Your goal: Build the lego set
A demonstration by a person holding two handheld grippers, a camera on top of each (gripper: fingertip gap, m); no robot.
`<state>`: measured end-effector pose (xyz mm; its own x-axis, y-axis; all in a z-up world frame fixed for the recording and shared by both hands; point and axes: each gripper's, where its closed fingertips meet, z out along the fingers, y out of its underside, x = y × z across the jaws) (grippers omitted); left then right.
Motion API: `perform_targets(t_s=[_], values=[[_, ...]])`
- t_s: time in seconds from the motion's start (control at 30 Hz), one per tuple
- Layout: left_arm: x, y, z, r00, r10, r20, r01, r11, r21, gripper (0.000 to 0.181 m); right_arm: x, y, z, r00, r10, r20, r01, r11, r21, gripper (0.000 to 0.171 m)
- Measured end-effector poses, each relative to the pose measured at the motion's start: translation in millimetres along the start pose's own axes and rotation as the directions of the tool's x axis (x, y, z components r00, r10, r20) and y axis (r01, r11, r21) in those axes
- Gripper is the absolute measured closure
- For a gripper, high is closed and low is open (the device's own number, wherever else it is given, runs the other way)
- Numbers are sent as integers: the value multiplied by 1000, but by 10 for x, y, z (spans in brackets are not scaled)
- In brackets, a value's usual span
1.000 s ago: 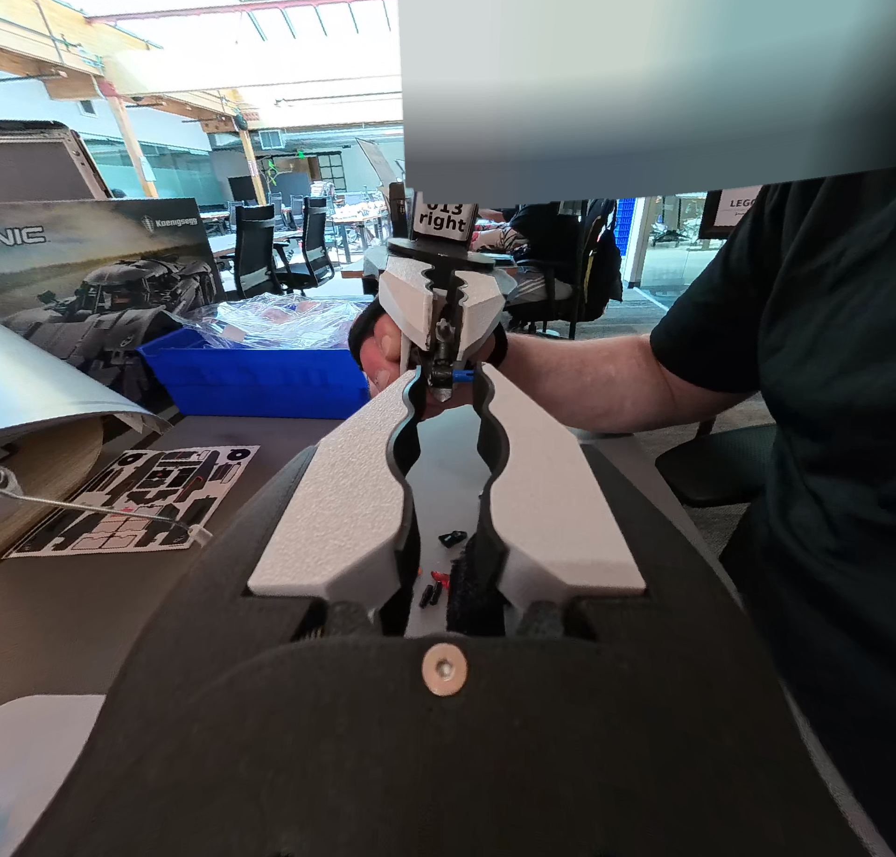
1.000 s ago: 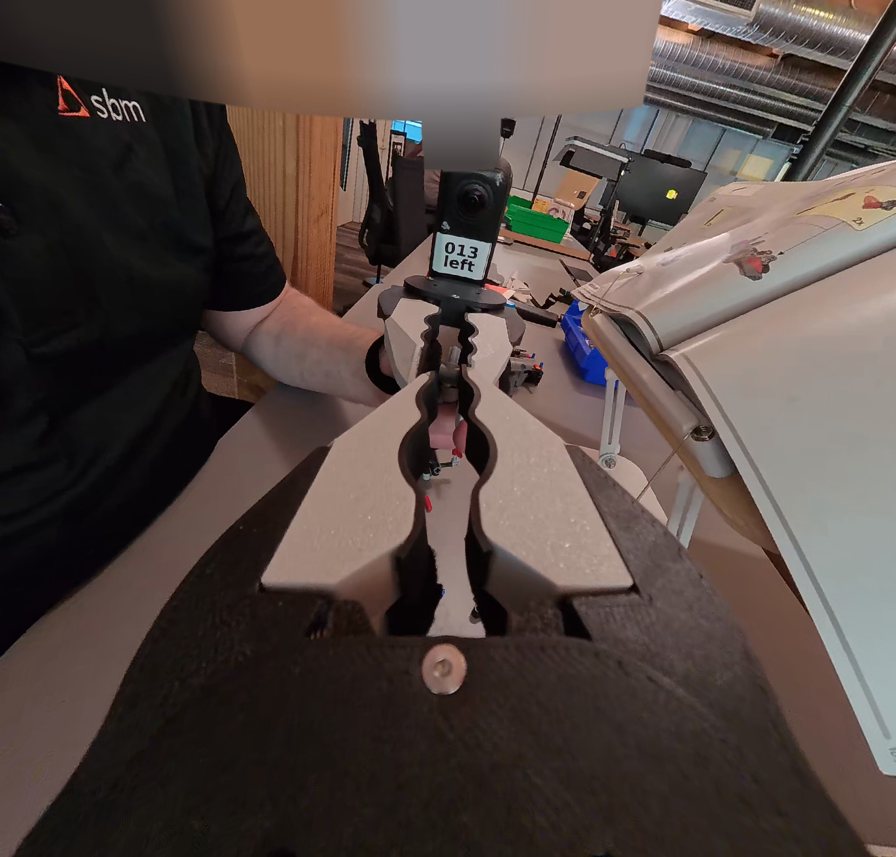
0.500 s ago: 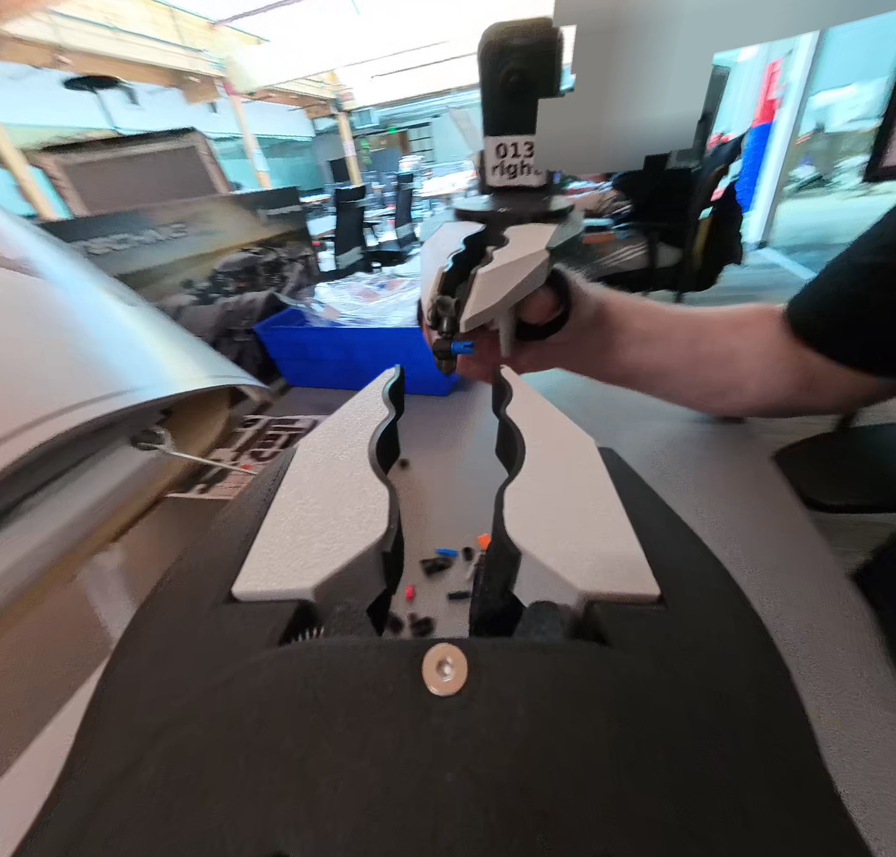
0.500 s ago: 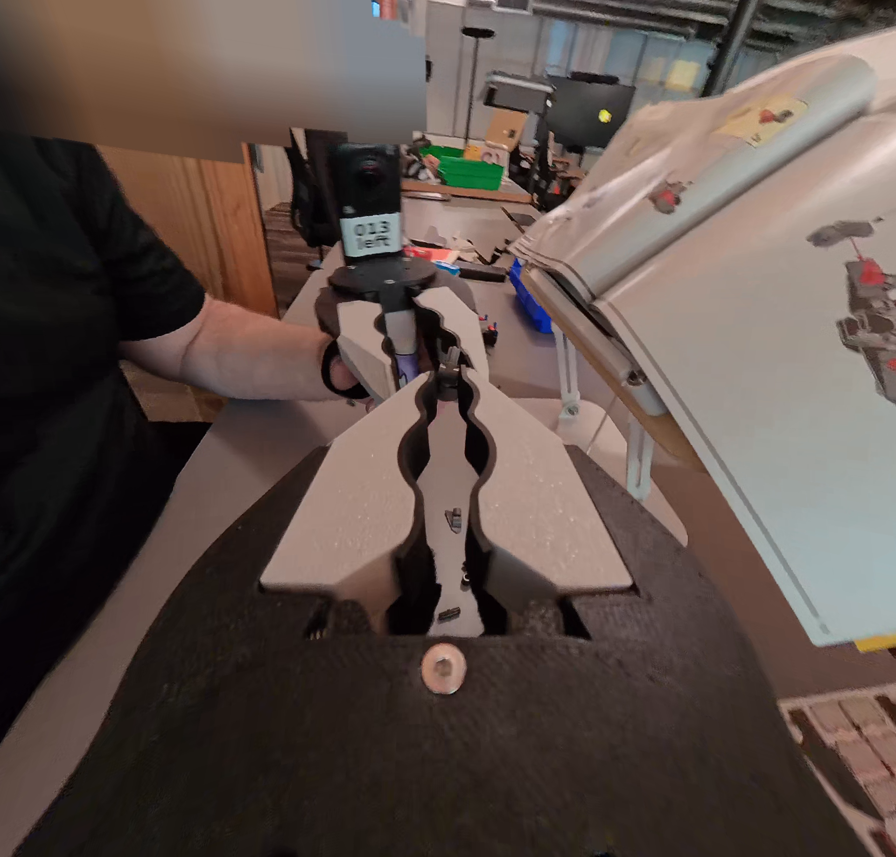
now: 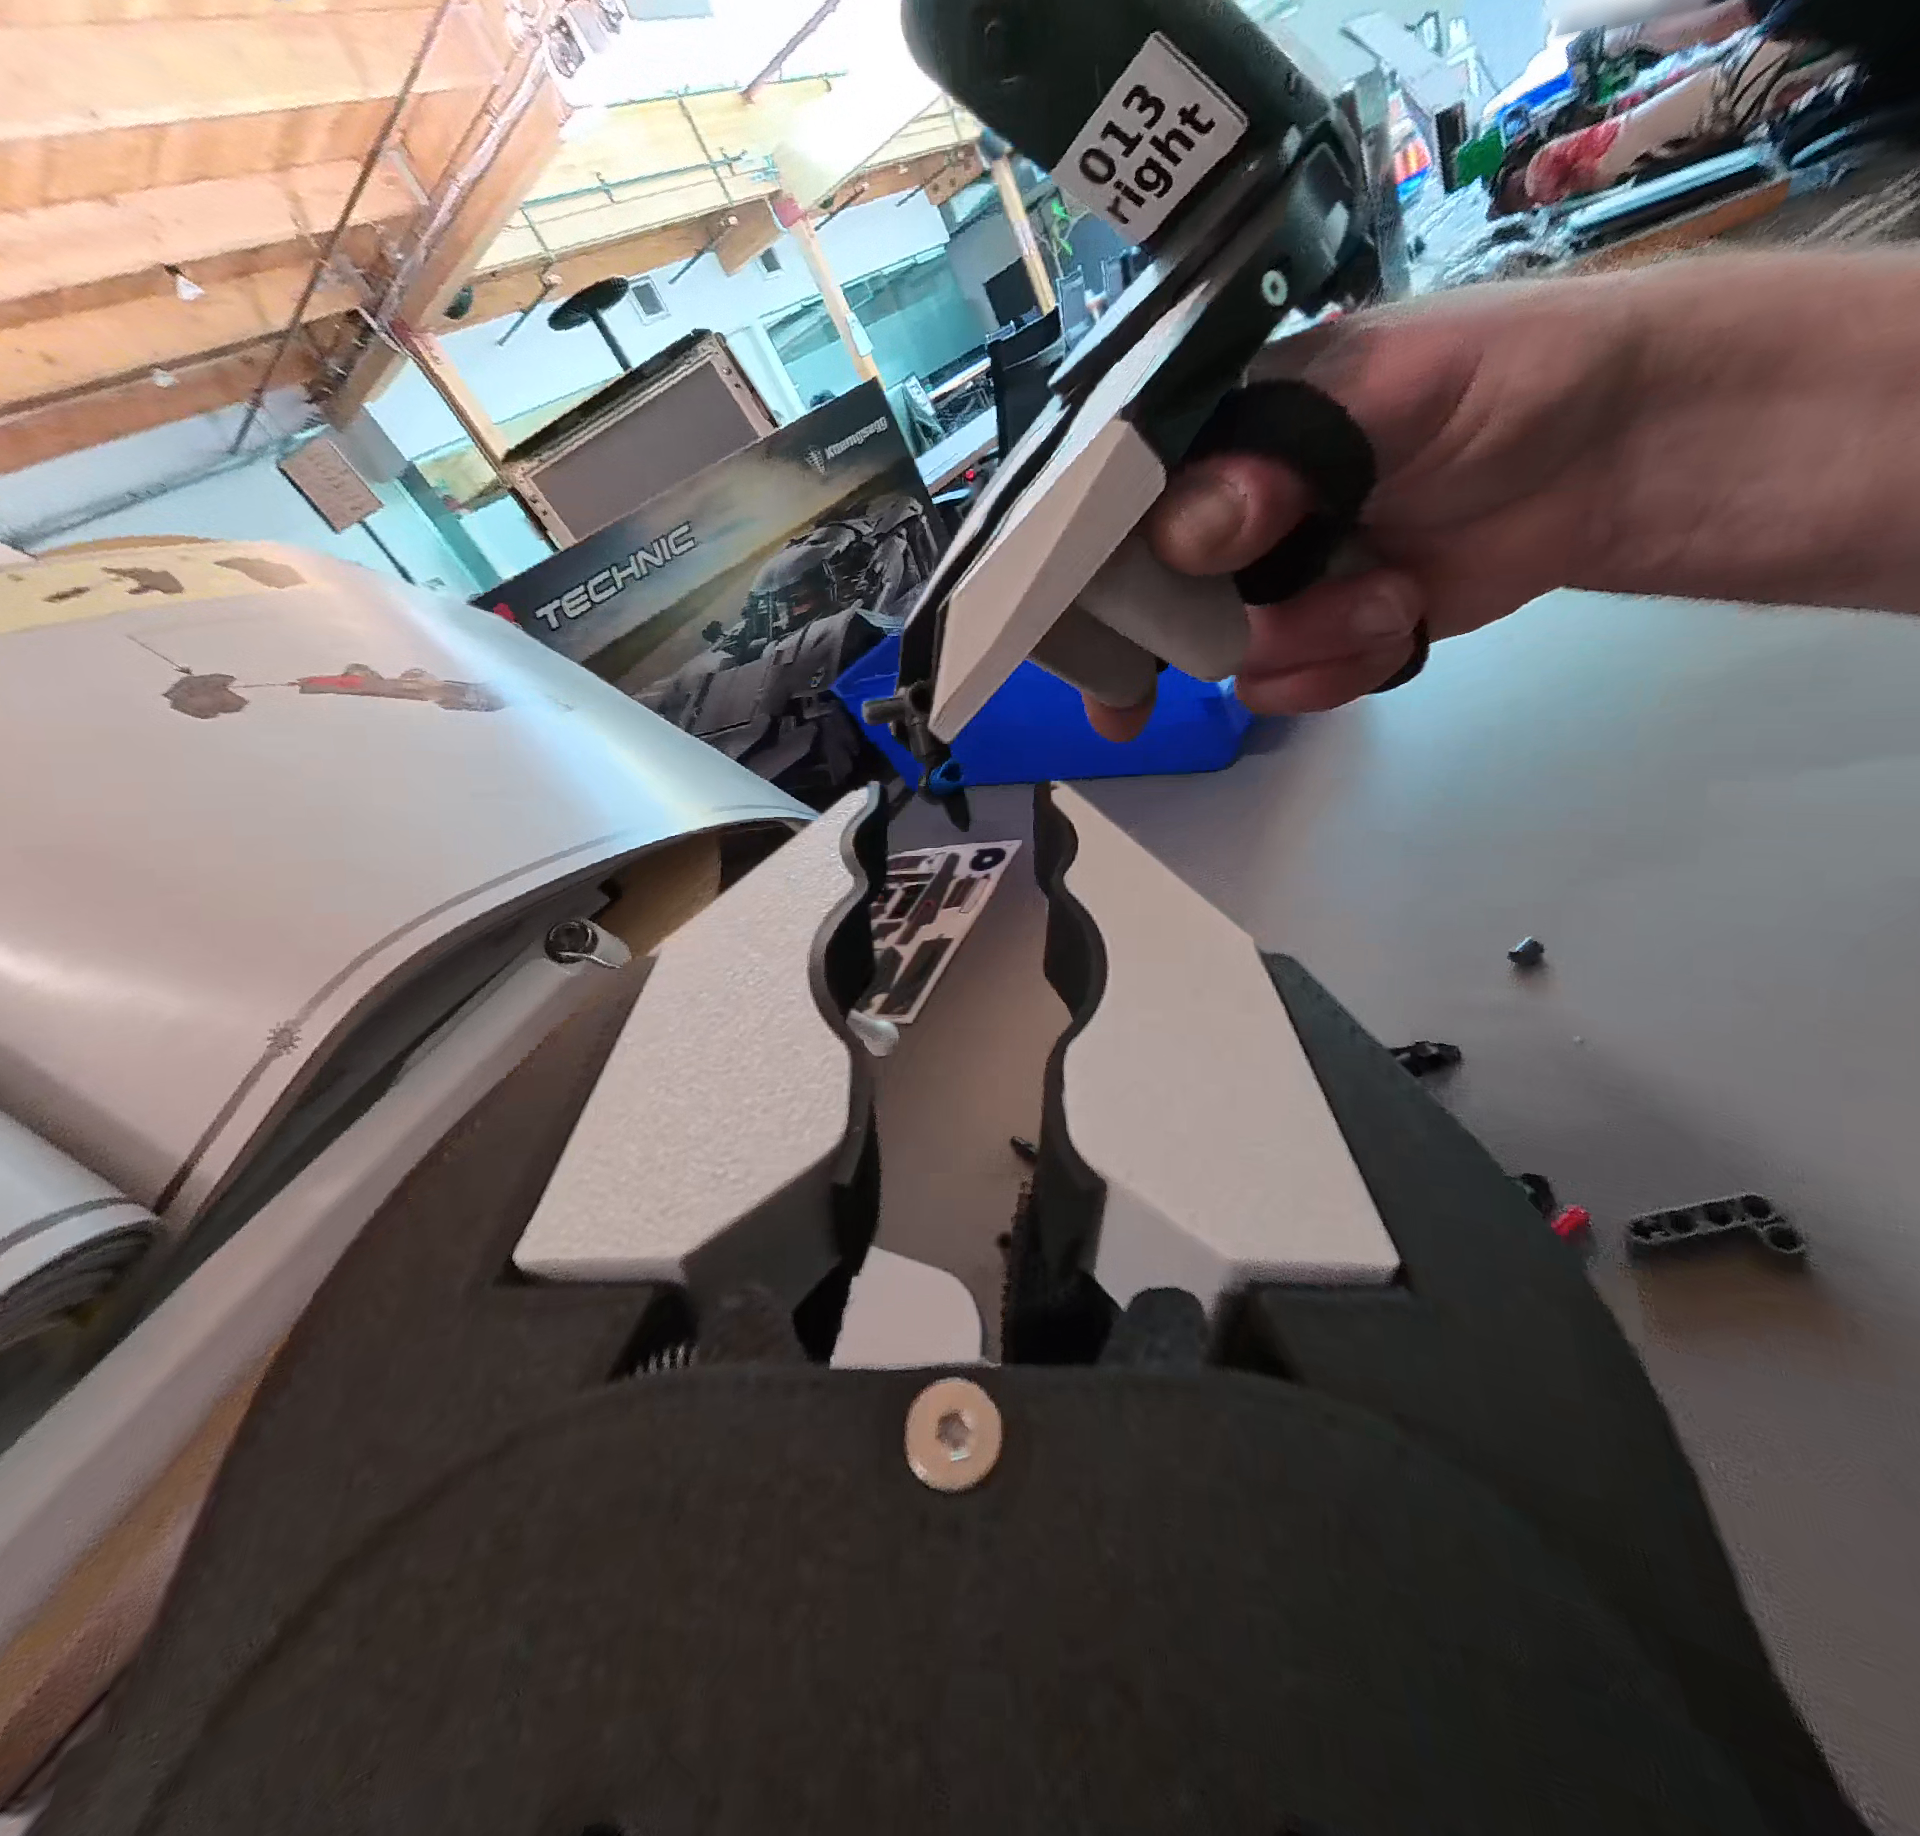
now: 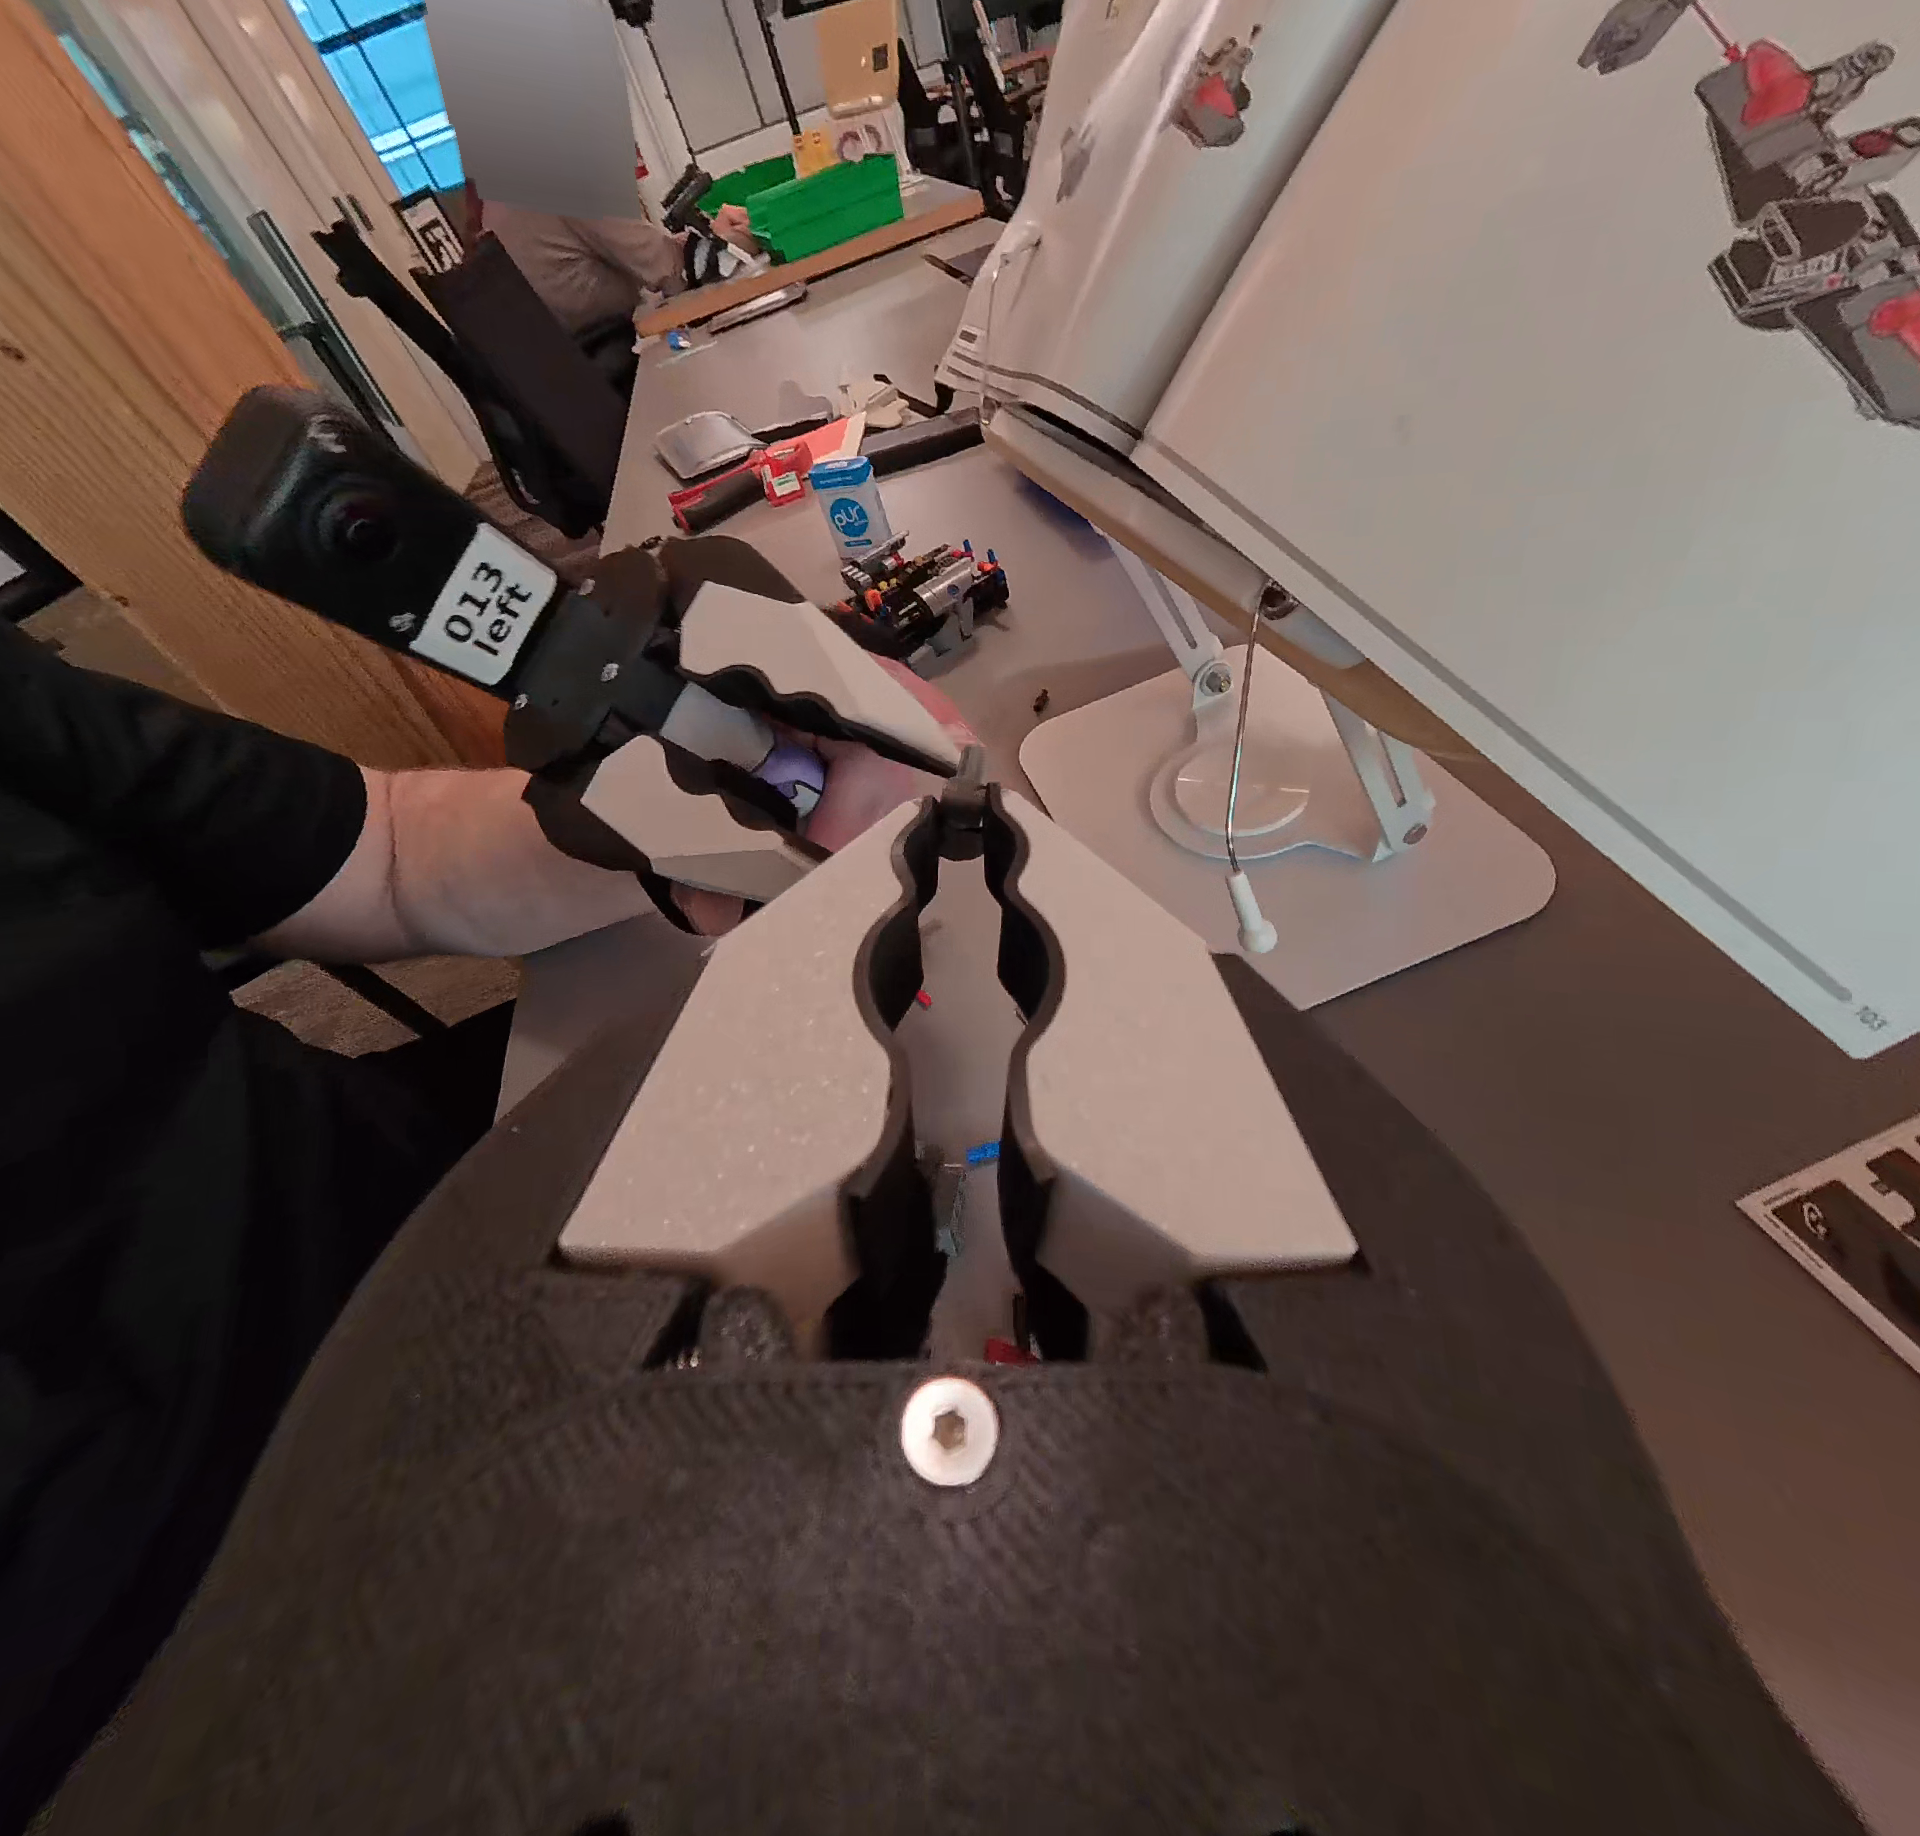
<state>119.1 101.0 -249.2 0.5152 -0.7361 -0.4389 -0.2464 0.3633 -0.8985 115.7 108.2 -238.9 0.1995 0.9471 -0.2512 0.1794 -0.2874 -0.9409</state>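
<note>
Right hand-held gripper: pinching a small dark lego piece at its fingertips, closed on it; in the left wrist view it is tilting down and to the left, where a second ago it was standing upright and facing the camera.
Lego piece: seen from the left wrist view, a dark axle bit with a blue pin under it, hanging just above the sticker sheet and in front of the blue bin.
Left hand-held gripper: fingers are standing apart with nothing between them; a second ago its tips were meeting the right gripper's tips around the piece, now it is drawn back from it.
Left hand-held gripper, right wrist view: now lying on its side left of the piece, one fingertip just beside it; earlier it was upright.
Instruction book: open on its white stand, right of the piece, filling far more of both views than a second ago.
Partly built model: sitting on the desk beyond the piece, near the stand.
Loose parts: a grey angled beam and small black and red bits are lying on the desk, right of the left gripper.
Set box: standing behind the blue bin.
</note>
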Motion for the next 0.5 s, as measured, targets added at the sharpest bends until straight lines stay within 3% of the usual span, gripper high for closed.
perform_targets(t_s=[0.3,0.5], values=[[-20,72,54,986,146,84,-140,987,-78,171,44,54,38,999,34,-11,-34,999,-12,166],[-27,103,54,987,138,81,-132,988,-84,177,52,100,54,999,42,-12,-42,999,-6,166]])
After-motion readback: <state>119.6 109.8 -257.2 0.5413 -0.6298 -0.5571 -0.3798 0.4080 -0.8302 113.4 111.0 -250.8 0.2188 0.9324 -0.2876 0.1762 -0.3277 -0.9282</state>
